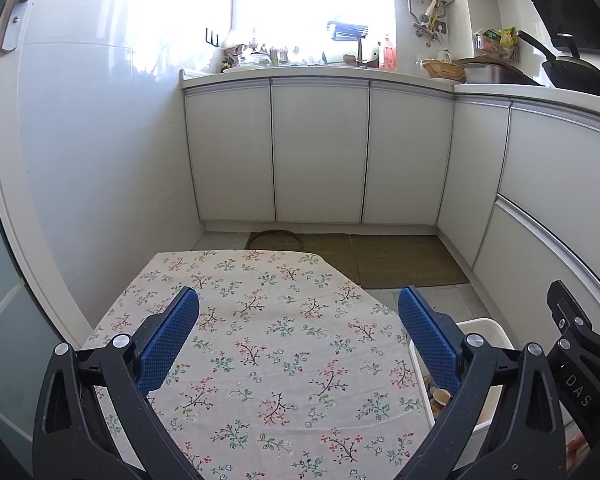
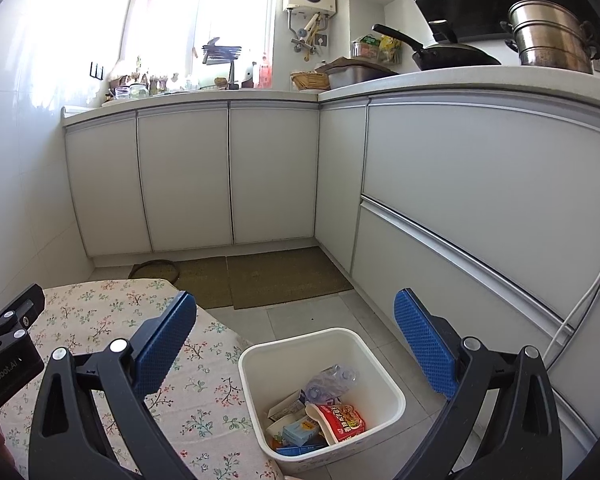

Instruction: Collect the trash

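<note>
A white square bin (image 2: 380, 364) stands on the floor just right of the table with the floral cloth (image 2: 100, 328). Inside lie a crushed clear bottle (image 2: 332, 380), a red instant-noodle cup (image 2: 342, 422) and blue and white cartons (image 2: 298, 430). My right gripper (image 2: 294, 334) hovers open above the bin with nothing between its blue pads. My left gripper (image 1: 298, 328) hangs open over the floral cloth (image 1: 260, 340), which carries no items. The bin's rim (image 1: 482, 326) shows behind the left gripper's right finger. The right gripper's black body (image 1: 576, 360) fills the right edge of the left wrist view.
White lower cabinets (image 2: 228, 176) wrap the back and right sides. Brown floor mats (image 2: 276, 276) lie before them. The counter (image 2: 420, 80) holds a black wok (image 2: 452, 56), a steel pot (image 2: 552, 36) and a metal tray. A white cable (image 2: 596, 288) hangs on the right.
</note>
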Tool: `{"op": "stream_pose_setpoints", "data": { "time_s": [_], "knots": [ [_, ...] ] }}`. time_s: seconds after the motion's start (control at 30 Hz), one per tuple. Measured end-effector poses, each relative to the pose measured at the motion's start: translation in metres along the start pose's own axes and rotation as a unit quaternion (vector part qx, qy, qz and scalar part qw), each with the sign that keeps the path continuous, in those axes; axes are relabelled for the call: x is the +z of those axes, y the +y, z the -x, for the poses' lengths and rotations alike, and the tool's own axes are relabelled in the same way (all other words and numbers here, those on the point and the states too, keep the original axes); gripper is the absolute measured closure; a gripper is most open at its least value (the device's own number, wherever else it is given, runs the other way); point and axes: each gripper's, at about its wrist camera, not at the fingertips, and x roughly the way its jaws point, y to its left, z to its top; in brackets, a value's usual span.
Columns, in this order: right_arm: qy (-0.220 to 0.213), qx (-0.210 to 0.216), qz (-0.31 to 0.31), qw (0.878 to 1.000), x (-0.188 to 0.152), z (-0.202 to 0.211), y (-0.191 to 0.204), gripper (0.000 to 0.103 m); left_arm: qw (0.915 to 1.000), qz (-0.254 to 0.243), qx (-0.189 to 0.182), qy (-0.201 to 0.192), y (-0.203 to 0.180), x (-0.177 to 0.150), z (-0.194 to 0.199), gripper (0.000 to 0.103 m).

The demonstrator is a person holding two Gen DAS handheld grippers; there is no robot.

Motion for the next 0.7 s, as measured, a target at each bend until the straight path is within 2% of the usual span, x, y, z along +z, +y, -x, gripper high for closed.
{"op": "stream_pose_setpoints", "data": {
  "time_s": [0.4,0.5,0.7],
  "knots": [
    [0.003,0.002,-0.003,1.000,-0.0004,-0.0014,-0.0024,0.007,1.0000,0.001,-0.009,-0.004,-0.0036,-0.0020,0.0003,0.010],
    [0.002,0.002,-0.005,1.000,-0.0005,-0.0010,-0.0029,0.007,0.9999,0.010,-0.012,0.002,-0.0024,-0.0002,-0.0015,0.007],
    [0.002,0.002,-0.003,1.000,-0.0013,-0.0011,-0.0027,0.007,0.9999,0.008,-0.010,0.010,-0.0041,-0.0001,-0.0031,0.007]
  ]
}}
